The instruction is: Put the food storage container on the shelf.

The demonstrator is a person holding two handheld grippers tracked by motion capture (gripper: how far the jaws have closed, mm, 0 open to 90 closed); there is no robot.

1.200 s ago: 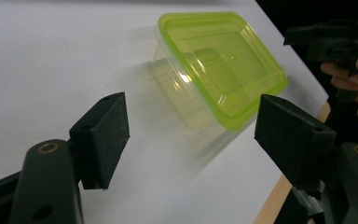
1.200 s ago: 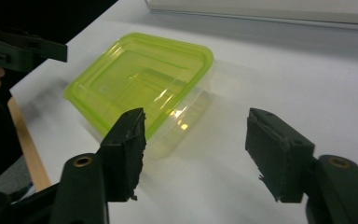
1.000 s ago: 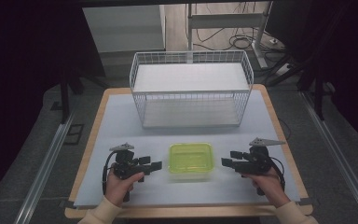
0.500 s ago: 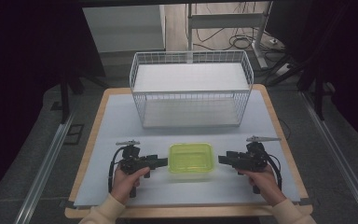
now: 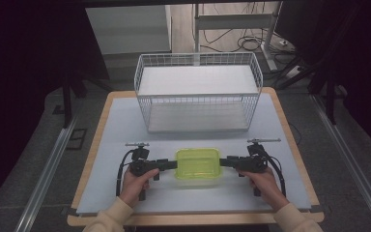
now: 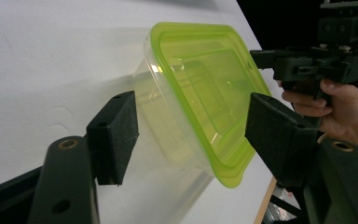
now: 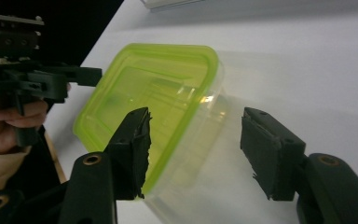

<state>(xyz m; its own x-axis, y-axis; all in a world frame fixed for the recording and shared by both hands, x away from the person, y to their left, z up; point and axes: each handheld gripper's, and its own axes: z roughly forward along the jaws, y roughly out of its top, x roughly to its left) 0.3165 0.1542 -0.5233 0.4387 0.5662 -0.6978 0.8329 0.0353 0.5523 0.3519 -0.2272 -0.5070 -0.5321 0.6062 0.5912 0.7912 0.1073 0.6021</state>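
Note:
A clear plastic box with a lime-green lid (image 5: 198, 166) lies flat on the white table near its front edge. My left gripper (image 5: 173, 164) reaches in from the box's left end and my right gripper (image 5: 223, 162) from its right end. In the left gripper view the jaws (image 6: 191, 109) straddle the box's short end (image 6: 205, 93), with gaps between pads and box. In the right gripper view the jaws (image 7: 196, 119) straddle the opposite end (image 7: 154, 84) the same way. Both pairs of jaws have just been closing with the box's end between them, without pressing on it.
A white wire basket (image 5: 198, 96) stands on the table behind the box, its front wall a short way off. The table's wooden rim (image 5: 193, 220) runs close below the person's hands. Bare white tabletop (image 5: 111, 125) lies to either side.
Both grippers have moved inward from either side and a little down, so that each now reaches around an end of the box. Their jaws stand narrower than before.

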